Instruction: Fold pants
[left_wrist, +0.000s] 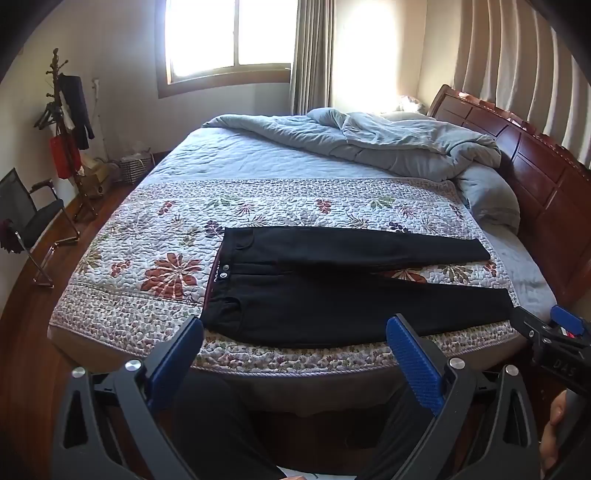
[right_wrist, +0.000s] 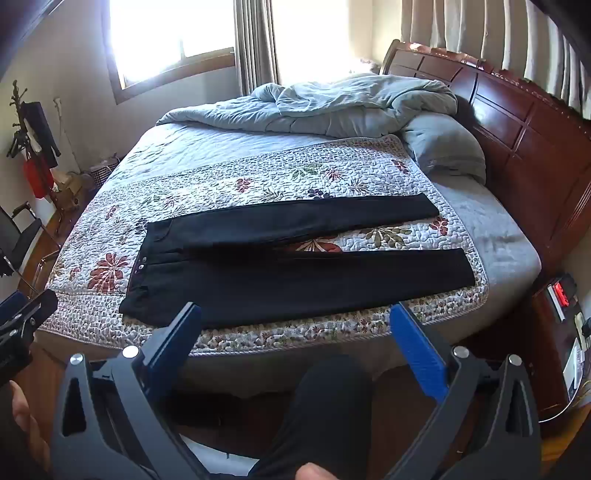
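In front of me stands a wide bed with a dark red wooden headboard (left_wrist: 535, 177) at its right end. A quilted coverlet with red and green flower prints (left_wrist: 155, 266) is spread across the near part of the mattress, reaching its front edge. On that coverlet a pair of black pants (left_wrist: 332, 295) lies flat, waistband to the left, both legs stretched out to the right and slightly apart, the flower print showing between them. Farther back, a rumpled pale blue-grey duvet (left_wrist: 388, 144) is bunched toward the headboard, and a pale grey pillow (right_wrist: 447, 151) rests just beside it.
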